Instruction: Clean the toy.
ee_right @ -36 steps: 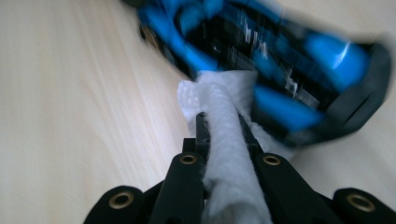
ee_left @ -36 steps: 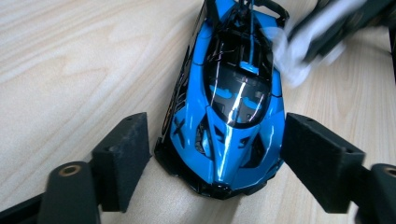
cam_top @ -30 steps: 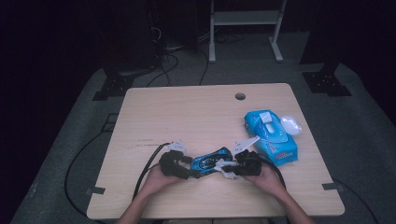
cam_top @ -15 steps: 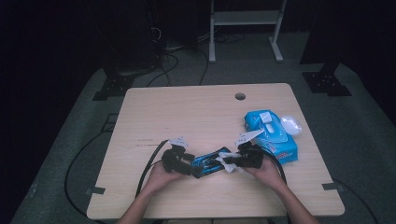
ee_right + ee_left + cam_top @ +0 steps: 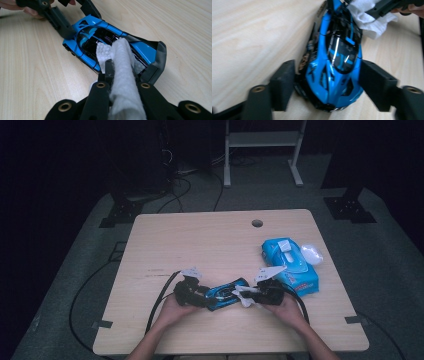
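Observation:
A blue and black toy car [image 5: 226, 294] lies on the wooden table [image 5: 200, 240] near its front edge, between my two grippers. My left gripper [image 5: 197, 295] has one end of the car [image 5: 337, 62] between its jaws. They have just been closing, and both pads touch the car's sides. My right gripper [image 5: 250, 296] is shut on a folded white wipe [image 5: 122, 65]. The wipe's tip rests on the dark cockpit of the car [image 5: 87, 37]. In the right gripper view the left gripper [image 5: 72, 17] stands at the car's far end.
A blue pack of wet wipes [image 5: 290, 265] lies at the table's right side, with a small white object [image 5: 311, 253] beside it. A cable hole [image 5: 257, 223] sits near the far edge. Cables trail from both grippers over the front edge.
The right gripper with the wipe has shifted slightly over the car. The left gripper and the car have stayed in place.

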Demonstrator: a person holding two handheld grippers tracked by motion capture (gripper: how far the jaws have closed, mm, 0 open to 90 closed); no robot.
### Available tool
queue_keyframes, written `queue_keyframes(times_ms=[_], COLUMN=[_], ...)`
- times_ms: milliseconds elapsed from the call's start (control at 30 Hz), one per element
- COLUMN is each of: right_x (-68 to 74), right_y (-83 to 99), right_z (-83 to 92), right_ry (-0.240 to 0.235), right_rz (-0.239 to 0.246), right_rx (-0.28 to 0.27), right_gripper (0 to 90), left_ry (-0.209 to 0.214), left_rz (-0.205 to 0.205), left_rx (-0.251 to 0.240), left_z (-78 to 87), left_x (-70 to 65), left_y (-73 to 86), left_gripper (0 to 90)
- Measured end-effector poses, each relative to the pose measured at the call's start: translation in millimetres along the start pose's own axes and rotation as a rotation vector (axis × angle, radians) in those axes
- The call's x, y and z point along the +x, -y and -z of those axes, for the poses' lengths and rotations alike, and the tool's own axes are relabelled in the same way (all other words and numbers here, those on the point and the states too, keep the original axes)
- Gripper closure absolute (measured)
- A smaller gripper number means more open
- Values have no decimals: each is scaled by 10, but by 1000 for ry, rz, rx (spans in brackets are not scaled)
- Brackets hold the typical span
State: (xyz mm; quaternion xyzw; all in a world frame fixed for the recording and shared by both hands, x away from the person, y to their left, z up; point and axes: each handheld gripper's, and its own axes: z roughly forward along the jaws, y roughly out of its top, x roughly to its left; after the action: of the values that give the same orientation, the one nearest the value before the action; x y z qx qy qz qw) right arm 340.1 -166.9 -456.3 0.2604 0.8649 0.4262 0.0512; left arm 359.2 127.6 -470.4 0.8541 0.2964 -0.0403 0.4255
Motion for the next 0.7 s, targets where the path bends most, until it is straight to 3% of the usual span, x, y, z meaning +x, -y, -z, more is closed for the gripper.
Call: queue_keyframes(times_ms=[333, 533, 700], right_x=[31, 54, 60], right_y=[74, 103, 129], right_z=[38, 59, 69], right_ry=[-10, -17, -22], right_rz=[4, 2, -9], right_rx=[-17, -10, -14], right_gripper=[852, 853, 853], left_ry=[30, 54, 48], left_rz=[5, -31, -78], left_rx=[9, 16, 16], left_z=[-31, -45, -62], left_x=[-18, -77, -141], left_y=[-6, -18, -35], left_gripper=[313, 368, 418])
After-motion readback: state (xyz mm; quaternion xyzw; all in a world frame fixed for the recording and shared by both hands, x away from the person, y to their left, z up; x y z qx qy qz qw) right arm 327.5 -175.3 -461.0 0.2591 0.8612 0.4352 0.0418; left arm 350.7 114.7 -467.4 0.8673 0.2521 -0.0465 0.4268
